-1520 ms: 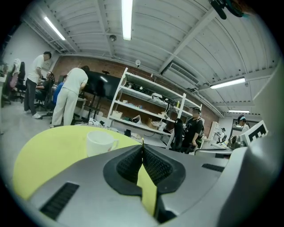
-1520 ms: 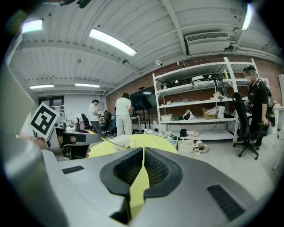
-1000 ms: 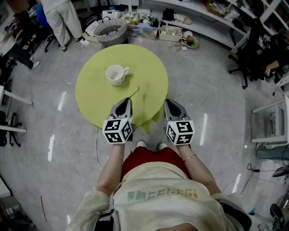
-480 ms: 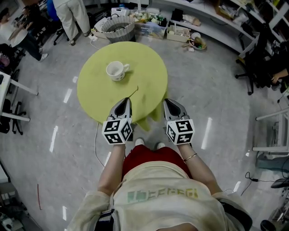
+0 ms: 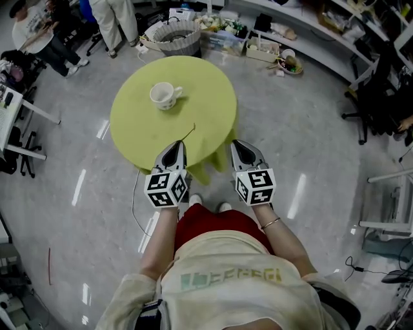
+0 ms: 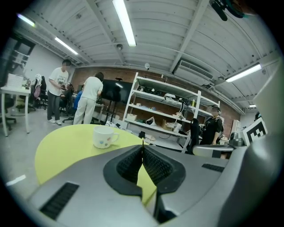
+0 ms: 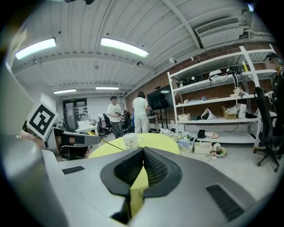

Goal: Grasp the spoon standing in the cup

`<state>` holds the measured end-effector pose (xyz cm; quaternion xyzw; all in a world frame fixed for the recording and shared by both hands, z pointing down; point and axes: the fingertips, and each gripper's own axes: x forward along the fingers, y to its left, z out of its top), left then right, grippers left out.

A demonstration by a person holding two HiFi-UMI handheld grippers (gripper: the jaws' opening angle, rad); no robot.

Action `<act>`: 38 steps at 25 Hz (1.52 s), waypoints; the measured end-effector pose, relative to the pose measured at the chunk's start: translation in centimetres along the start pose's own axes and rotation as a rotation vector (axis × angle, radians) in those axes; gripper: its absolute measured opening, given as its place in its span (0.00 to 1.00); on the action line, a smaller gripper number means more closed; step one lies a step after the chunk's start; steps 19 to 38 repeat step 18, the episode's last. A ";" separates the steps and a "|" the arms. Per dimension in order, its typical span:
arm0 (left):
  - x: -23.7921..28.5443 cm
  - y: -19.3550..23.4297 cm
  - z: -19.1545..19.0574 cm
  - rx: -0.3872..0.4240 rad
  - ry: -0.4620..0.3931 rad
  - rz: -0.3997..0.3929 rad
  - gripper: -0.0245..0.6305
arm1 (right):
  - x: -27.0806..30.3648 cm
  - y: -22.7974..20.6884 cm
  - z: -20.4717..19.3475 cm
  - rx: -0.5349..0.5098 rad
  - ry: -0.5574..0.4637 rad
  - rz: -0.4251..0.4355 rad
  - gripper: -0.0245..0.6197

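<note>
A white cup [image 5: 164,95] with coloured dots stands on the round yellow-green table [image 5: 206,90], left of its middle; no spoon shows in it. My left gripper [image 5: 179,143] is at the table's near edge, shut on a thin spoon-like rod [image 5: 188,132] that sticks out forward and to the right. In the left gripper view the cup [image 6: 104,136] stands ahead and to the left of the closed jaws [image 6: 142,148]. My right gripper [image 5: 237,143] hangs off the table's near right edge, shut and holding nothing. The right gripper view shows the cup [image 7: 132,140] beyond its jaws [image 7: 143,150].
A wicker basket [image 5: 179,35] and boxes of clutter [image 5: 222,38] sit on the floor behind the table, below long shelves [image 5: 310,38]. People stand at the back left [image 5: 116,19]. Office chairs [image 5: 381,97] are at the right. A cable [image 5: 137,206] trails on the floor.
The head view has drifted, so table and cup sit slightly higher and the room has shifted. Both grippers keep their pose at the table's near edge, the rod still in the left one.
</note>
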<state>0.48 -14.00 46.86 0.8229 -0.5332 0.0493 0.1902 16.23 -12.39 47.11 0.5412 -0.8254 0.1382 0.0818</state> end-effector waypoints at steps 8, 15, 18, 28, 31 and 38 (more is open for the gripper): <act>-1.4 -2.2 -1.0 -0.003 -0.018 0.049 0.08 | -1.9 -1.3 -0.5 -0.003 -0.009 0.038 0.10; -2.8 -3.6 -1.9 0.001 -0.030 0.070 0.08 | -3.5 -1.6 -1.2 -0.002 -0.019 0.059 0.10; -3.2 -4.1 -2.1 0.003 -0.033 0.074 0.08 | -4.0 -1.8 -1.3 0.001 -0.025 0.062 0.10; -3.2 -4.1 -2.1 0.003 -0.033 0.074 0.08 | -4.0 -1.8 -1.3 0.001 -0.025 0.062 0.10; -3.2 -4.1 -2.1 0.003 -0.033 0.074 0.08 | -4.0 -1.8 -1.3 0.001 -0.025 0.062 0.10; -3.2 -4.1 -2.1 0.003 -0.033 0.074 0.08 | -4.0 -1.8 -1.3 0.001 -0.025 0.062 0.10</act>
